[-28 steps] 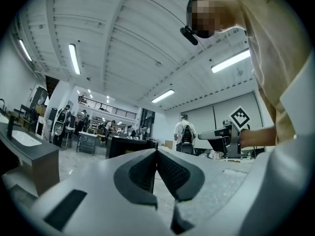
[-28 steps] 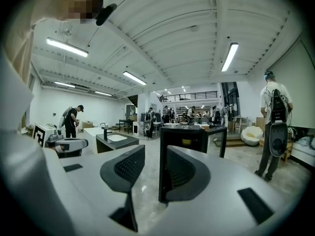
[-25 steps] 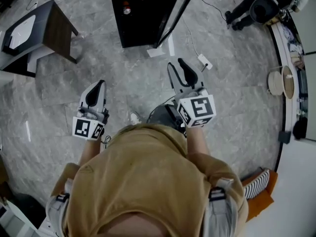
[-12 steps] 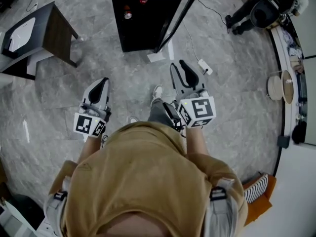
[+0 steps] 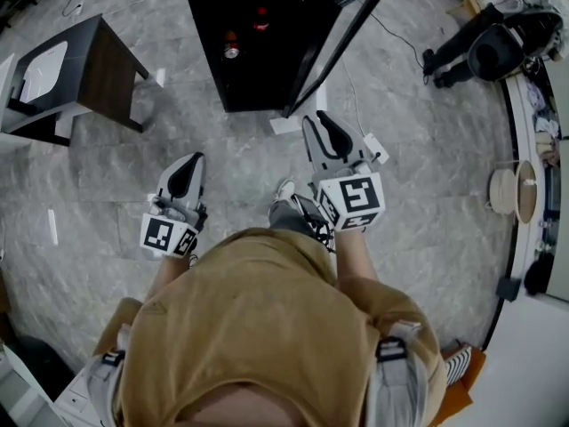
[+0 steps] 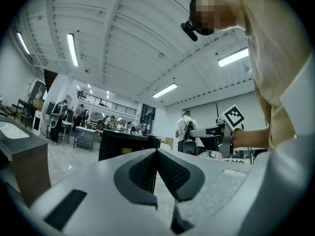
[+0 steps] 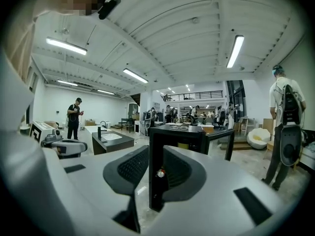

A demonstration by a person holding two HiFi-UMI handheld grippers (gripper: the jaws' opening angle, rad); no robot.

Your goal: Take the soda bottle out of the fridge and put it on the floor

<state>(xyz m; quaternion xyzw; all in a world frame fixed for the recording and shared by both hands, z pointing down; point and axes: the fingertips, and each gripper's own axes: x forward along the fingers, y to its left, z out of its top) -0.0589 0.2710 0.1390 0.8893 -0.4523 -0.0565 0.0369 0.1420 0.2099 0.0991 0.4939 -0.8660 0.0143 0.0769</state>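
Well, far out at ten o'clock a dark side table [image 5: 76,65] stands on the grey stone floor [image 5: 98,185]. Next comes my left gripper [image 5: 185,174], at about eleven o'clock from my body, held level with its jaws pressed together and nothing in them. Straight ahead at twelve o'clock is the black fridge [image 5: 267,78], well apart from both my grippers, its door [image 5: 342,20] swung open toward one o'clock. The soda bottle [image 5: 231,47] is inside the fridge, on the left of the opening, its pale cap showing; a red item [image 5: 260,16] sits deeper in. My right gripper [image 5: 322,130] points at the fridge from about one o'clock. Its jaws have just been closing, yet a narrow gap shows between them and nothing is in it. A white power strip [image 5: 373,147] lies on the floor just right of that gripper, at two o'clock.
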